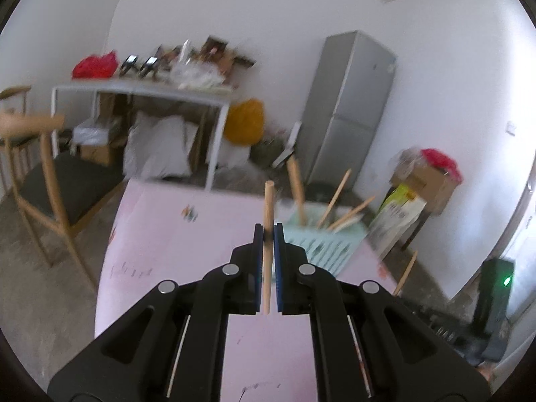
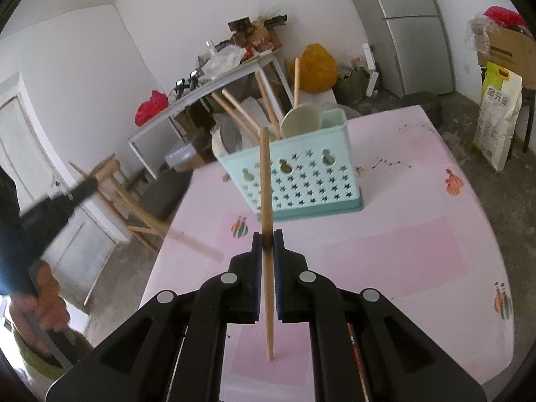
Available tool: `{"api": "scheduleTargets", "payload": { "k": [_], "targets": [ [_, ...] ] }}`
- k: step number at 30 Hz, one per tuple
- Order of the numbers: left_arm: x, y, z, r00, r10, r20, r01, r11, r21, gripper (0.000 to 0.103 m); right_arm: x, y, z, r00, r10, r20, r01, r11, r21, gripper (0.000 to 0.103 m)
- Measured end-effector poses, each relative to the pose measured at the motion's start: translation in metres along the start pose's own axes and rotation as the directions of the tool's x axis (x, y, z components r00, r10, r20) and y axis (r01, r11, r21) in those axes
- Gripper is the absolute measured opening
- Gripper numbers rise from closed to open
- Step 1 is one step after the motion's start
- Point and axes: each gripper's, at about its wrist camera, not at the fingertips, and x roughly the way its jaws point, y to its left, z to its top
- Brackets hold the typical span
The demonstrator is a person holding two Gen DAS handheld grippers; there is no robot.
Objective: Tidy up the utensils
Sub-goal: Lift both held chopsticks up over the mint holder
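A pink surface (image 2: 402,234) is carrying a mint utensil basket (image 2: 301,181) that is holding wooden-handled spoons. The left claw (image 1: 268,231) is clamping a wooden stick (image 1: 268,207) upright, near the basket (image 1: 321,244). The right claw (image 2: 268,238) is gripping a wooden chopstick (image 2: 266,201) just before the basket.

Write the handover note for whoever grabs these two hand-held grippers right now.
Left hand-held gripper: shut on a wooden stick, held upright over the pink table.
Right hand-held gripper: shut on a longer chopstick, also upright.
The teal basket stands on the table and already holds several wooden handles and a pale spoon.
Left to do: drop both held sticks into the basket. One more stick shows at the table's right edge.
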Motion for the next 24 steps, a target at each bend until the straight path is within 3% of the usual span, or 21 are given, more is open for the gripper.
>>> {"api": "scheduleTargets", "payload": {
  "k": [11,17,24],
  "targets": [
    [0.024,-0.05,0.078,0.98,-0.096,0.172,0.088,0.995,0.052,0.005,-0.004,-0.01,0.007,0.999,0.015,0.029,-0.016,1.0,0.017,0.007],
    [0.053,-0.069,0.093,0.973,-0.101,0.207,0.092,0.994,0.052,0.005,-0.005,-0.015,0.011,0.999,0.036,0.037,-0.037,0.999,0.022,0.007],
    [0.094,-0.072,0.096,0.979,-0.087,0.183,0.083,0.996,0.032,0.005,-0.003,-0.018,0.013,0.998,0.052,0.039,-0.053,0.998,0.02,0.007]
  ]
}}
